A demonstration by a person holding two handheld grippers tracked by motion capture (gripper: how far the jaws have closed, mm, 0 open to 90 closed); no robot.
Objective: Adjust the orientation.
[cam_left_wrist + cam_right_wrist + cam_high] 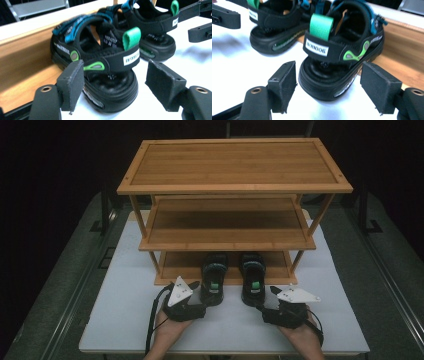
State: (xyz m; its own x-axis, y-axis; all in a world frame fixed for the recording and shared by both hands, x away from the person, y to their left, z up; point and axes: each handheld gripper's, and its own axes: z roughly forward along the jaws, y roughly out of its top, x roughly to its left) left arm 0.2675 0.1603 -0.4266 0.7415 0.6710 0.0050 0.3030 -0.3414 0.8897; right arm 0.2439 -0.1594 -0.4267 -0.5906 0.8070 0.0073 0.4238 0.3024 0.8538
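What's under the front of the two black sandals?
The toes of the left sandal and right sandal rest on the rack's bottom shelf; their heels sit on the white table. The middle shelf hides the toe tips.

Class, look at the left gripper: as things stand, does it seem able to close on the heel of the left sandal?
Probably yes. The left gripper is open, its jaws either side of the left sandal heel, with nothing between them. The shelf lies beside the toe, not the heel.

You see the white table [125, 310] lit brightly from above against a black surround — both gripper views soft, sandals [105, 62] slightly blurred.
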